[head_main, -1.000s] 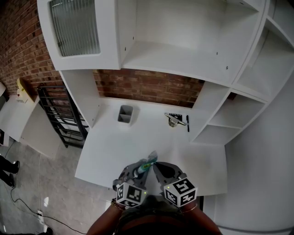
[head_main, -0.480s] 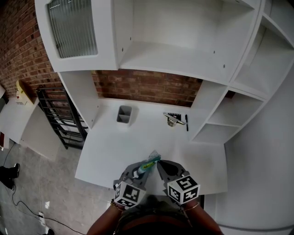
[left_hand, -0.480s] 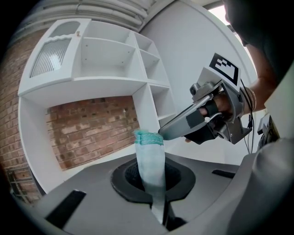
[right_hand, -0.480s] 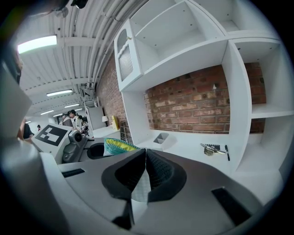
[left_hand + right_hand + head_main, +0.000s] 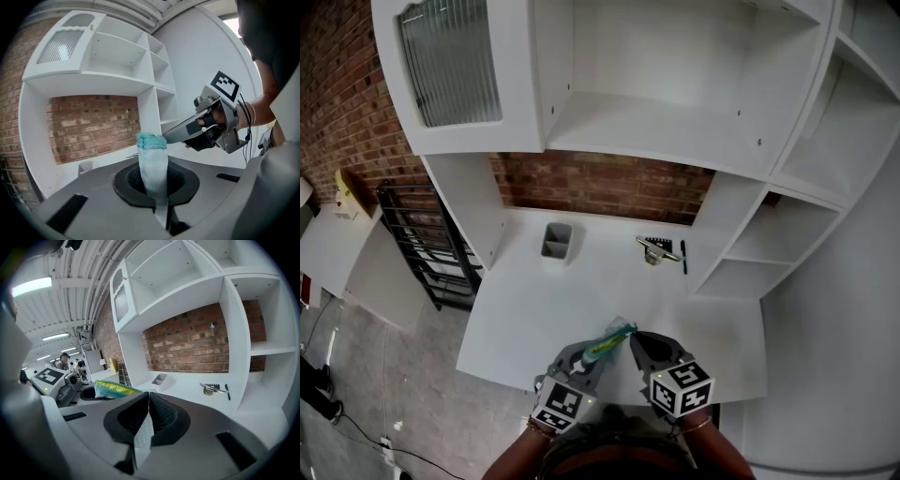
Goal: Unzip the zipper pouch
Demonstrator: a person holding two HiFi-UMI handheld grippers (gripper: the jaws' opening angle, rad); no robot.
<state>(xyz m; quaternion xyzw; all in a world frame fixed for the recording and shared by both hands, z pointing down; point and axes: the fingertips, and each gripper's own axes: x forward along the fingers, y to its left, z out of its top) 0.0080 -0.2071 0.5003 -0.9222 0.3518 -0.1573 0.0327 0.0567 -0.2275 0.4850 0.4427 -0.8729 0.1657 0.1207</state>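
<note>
**Zipper pouch (image 5: 152, 159) pinched at both ends**

The left gripper (image 5: 157, 187) was clamped on the pouch's pale-teal end. The right gripper (image 5: 147, 414) was closed on a thin fold of it, so the pouch hung between the two, over the desk (image 5: 534, 309) below them. It looked light, limp and likely to bunch. The zipper pull, which could not be made out, seemed the place to grip.

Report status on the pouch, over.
Left claw shut on pouch end. Right claw shut on its other edge. Pouch held in the air over the desk. Nothing blocking; grey bin and pen sit far back.
</note>
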